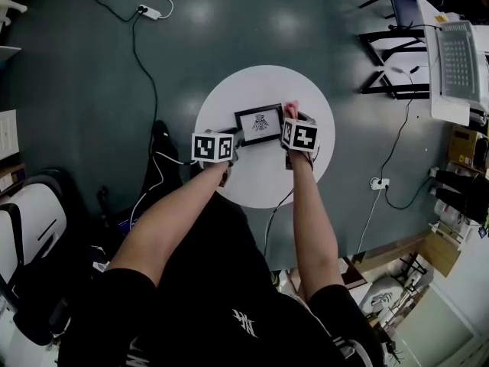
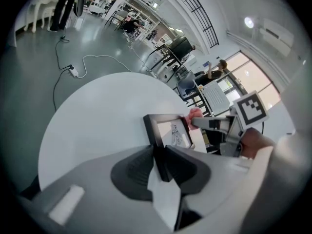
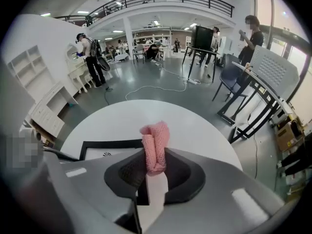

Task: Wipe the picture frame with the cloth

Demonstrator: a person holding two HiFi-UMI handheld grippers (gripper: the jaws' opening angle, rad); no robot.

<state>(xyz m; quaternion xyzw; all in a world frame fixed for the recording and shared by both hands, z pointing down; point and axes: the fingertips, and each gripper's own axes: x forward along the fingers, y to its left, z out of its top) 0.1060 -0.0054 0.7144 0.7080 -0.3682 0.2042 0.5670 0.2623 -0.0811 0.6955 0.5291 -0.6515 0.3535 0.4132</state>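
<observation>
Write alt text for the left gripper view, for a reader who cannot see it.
The left gripper clamps the near edge of a black picture frame over a round white table. Beyond it, the right gripper holds a pink cloth at the frame's far edge.

A round white table (image 1: 263,90) stands on a grey floor (image 1: 69,75). A black cable (image 1: 134,48) runs across the floor to a white power strip (image 1: 150,11). A laptop (image 1: 457,63) sits far right.

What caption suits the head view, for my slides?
Left gripper grips picture frame; right gripper holds pink cloth at its corner.
</observation>
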